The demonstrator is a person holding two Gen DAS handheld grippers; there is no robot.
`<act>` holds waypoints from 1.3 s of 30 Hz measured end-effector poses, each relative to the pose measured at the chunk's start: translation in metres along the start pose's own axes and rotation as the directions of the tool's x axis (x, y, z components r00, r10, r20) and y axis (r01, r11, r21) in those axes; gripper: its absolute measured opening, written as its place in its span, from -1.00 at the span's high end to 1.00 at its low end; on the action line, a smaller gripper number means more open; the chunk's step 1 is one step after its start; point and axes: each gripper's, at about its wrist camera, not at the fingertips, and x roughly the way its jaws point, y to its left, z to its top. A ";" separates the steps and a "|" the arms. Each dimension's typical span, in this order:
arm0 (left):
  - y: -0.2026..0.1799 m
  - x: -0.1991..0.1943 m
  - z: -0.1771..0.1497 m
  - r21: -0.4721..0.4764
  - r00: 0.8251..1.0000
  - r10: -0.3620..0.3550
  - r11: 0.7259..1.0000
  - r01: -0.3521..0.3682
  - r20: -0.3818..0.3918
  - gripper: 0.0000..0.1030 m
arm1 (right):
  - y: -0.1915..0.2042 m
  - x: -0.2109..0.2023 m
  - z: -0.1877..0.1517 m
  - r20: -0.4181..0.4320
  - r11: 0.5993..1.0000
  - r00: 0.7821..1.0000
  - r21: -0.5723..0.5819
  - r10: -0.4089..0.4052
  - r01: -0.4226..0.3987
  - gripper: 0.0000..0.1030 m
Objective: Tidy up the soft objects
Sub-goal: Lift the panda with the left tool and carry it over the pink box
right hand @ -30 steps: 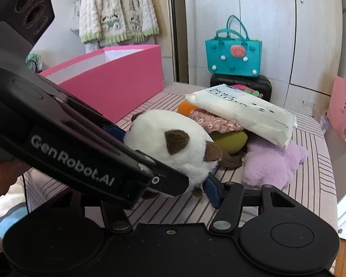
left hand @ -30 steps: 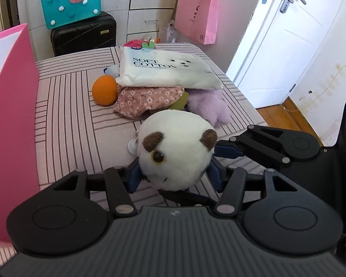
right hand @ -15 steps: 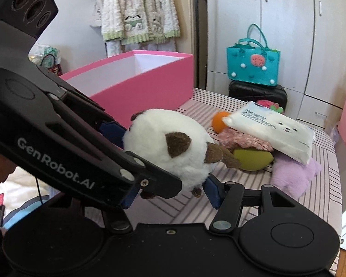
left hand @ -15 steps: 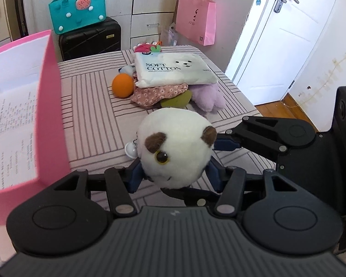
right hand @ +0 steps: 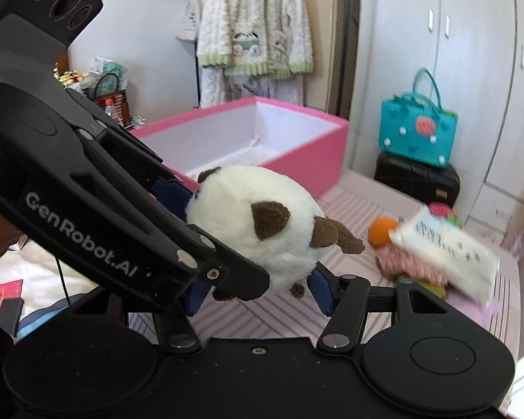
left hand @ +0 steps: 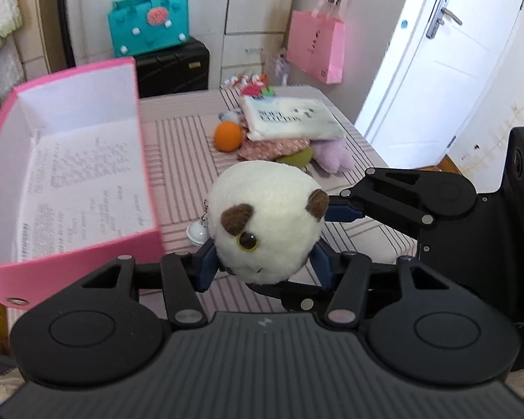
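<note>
Plush toy clamped between both claws, held in the air above the striped table.

The left gripper has its blue pads pressed into the toy's lower sides, the round white body filling the gap between them, its brown ears and one eye facing the camera and a small white bell hanging at its left. The right gripper grips the same toy from the other side, one pad at each flank. The open pink box lies just left of the left claw, beyond the toy in the right wrist view. Farther ahead, well apart from both claws, a pile of soft things rests on the table beside an orange ball.
</note>
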 end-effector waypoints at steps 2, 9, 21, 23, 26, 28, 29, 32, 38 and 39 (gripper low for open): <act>0.003 -0.008 0.000 0.001 1.000 0.011 1.000 -0.011 0.021 -0.05 | 0.005 0.000 0.007 0.014 1.000 1.000 -0.029 -0.001 0.001 -0.25; 0.018 -0.037 0.006 0.001 0.997 0.034 0.999 -0.034 0.076 -0.05 | 0.016 0.001 0.036 0.060 0.993 0.998 -0.115 0.018 -0.011 -0.25; 0.078 -0.057 0.033 -0.076 0.984 0.123 0.991 -0.114 0.131 -0.04 | 0.012 0.057 0.103 0.084 0.962 0.983 -0.235 0.165 -0.141 -0.25; 0.093 -0.054 0.040 -0.098 0.984 0.137 0.987 -0.126 0.116 -0.03 | 0.009 0.075 0.114 0.072 0.956 0.979 -0.242 0.191 -0.169 -0.25; 0.118 -0.045 0.051 -0.148 0.982 0.158 0.979 -0.141 0.107 -0.02 | 0.007 0.098 0.131 0.051 0.945 0.975 -0.260 0.218 -0.198 -0.24; 0.137 -0.037 0.060 -0.181 0.983 0.157 0.974 -0.138 0.094 -0.02 | 0.002 0.119 0.145 0.012 0.935 0.974 -0.280 0.227 -0.215 -0.24; 0.149 -0.031 0.066 -0.200 0.985 0.153 0.971 -0.133 0.085 -0.02 | 0.000 0.128 0.151 -0.005 0.931 0.973 -0.290 0.231 -0.223 -0.23; 0.179 -0.012 0.078 -0.264 0.988 0.137 0.958 -0.116 0.064 -0.02 | -0.010 0.155 0.166 -0.054 0.919 0.969 -0.308 0.242 -0.246 -0.22; 0.231 0.026 0.093 -0.371 0.993 0.114 0.924 -0.095 0.031 -0.02 | -0.026 0.210 0.188 -0.138 0.906 0.963 -0.331 0.232 -0.265 -0.21; 0.237 0.031 0.094 -0.389 0.993 0.112 0.917 -0.092 0.027 -0.02 | -0.029 0.220 0.189 -0.155 0.904 0.960 -0.330 0.232 -0.272 -0.21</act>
